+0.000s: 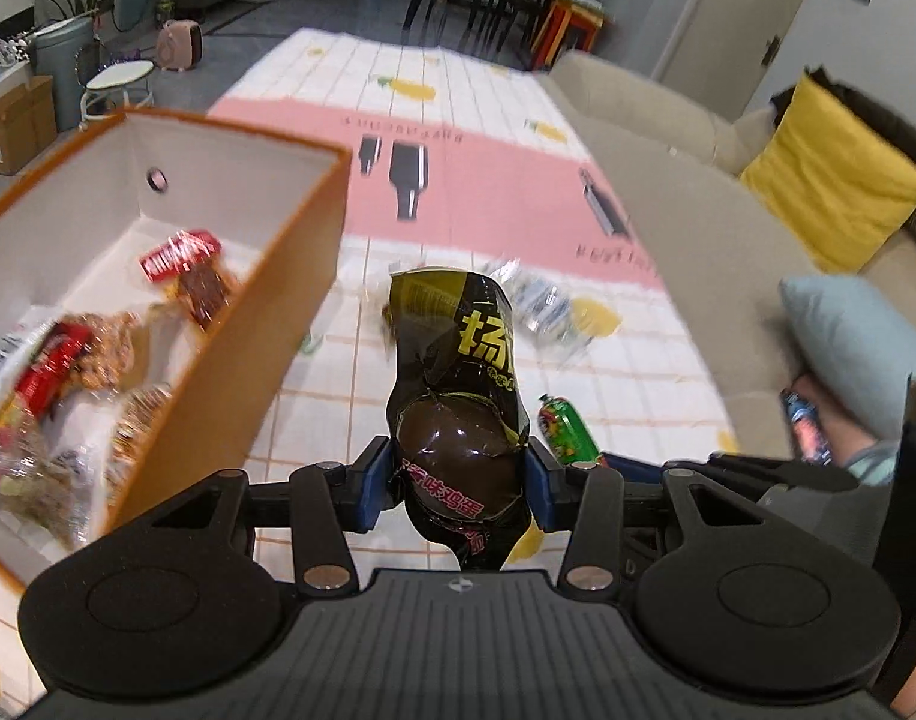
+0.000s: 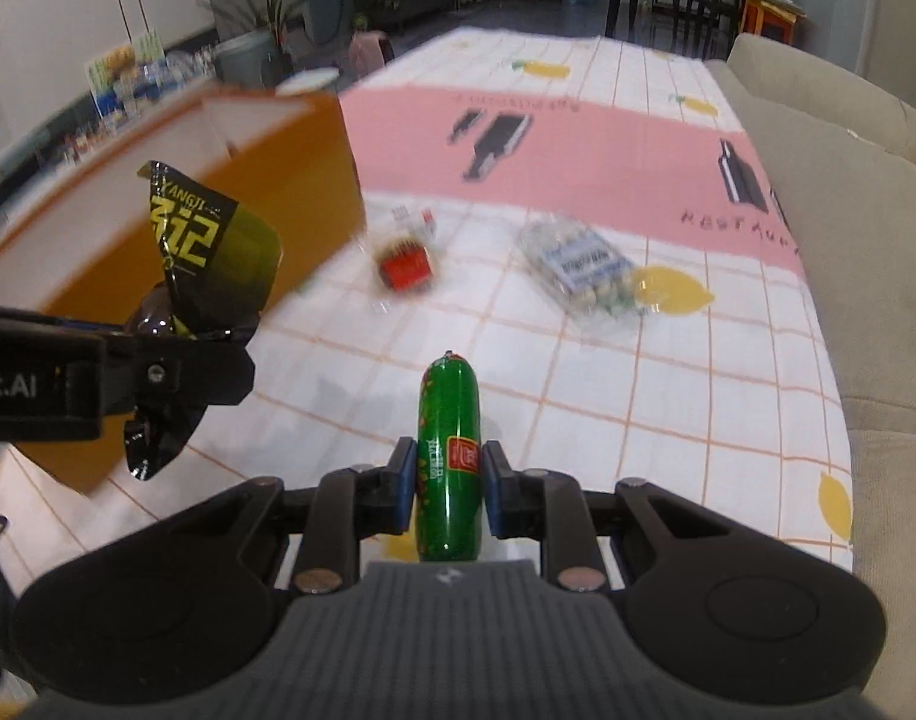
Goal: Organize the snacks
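Your left gripper (image 1: 458,480) is closed on the black egg snack packet (image 1: 458,396), its blue pads pressing the round lower part, and the packet's long axis points straight forward, away from you, with the crumpled yellow end leading. Your right gripper (image 2: 449,480) is closed narrowly on the green sausage (image 2: 449,450), which also points forward along the fingers. The orange box (image 1: 230,324) with snacks inside stands just left of the packet, and a clear candy bag (image 2: 583,267) and a small red packet (image 2: 407,261) lie further out on the tablecloth (image 2: 667,372), toward its middle.
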Tool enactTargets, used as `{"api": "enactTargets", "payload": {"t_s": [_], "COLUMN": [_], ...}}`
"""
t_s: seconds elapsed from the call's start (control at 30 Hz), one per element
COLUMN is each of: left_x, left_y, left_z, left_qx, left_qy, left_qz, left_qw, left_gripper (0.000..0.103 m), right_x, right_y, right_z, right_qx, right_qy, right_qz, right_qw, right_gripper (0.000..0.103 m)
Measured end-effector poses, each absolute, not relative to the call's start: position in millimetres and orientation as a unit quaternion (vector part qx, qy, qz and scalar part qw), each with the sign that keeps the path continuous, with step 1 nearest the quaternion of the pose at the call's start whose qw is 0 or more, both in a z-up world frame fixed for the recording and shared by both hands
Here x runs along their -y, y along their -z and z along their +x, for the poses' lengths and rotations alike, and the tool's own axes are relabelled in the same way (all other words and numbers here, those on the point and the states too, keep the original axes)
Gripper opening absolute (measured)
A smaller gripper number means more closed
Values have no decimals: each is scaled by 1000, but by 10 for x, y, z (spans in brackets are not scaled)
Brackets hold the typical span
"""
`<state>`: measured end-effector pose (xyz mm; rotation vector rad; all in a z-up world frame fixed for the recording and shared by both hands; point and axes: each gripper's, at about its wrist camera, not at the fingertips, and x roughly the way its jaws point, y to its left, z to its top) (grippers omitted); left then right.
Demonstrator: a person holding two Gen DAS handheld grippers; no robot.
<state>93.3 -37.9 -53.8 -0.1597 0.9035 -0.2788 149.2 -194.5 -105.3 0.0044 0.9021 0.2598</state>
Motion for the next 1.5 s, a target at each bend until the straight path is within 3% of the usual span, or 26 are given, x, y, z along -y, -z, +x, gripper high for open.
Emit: {"api": "enactTargets", "payload": {"t_s": [0.53,0.77,1.5], "left_x": [-510,-798,-1298], "left_y": [-232,-259,643], "left_z": [905,1138,1849], "left_qx": [-392,-406,-550], "left_qy": [71,40,9], "left_qz": [-81,-68,-73], "left_qw": [913,911,832], "left_gripper": [52,52,52], "right_x": [1207,590,-334], "right_y": [71,-207,636], "right_z": [1312,1627,2507], "right_qx": [-328,-304,-351], "right_qy": [-205,-248,-265], "right_qz": [-29,-92,-306], "right_qw": [922,915,844], "right_gripper": [19,19,19]}}
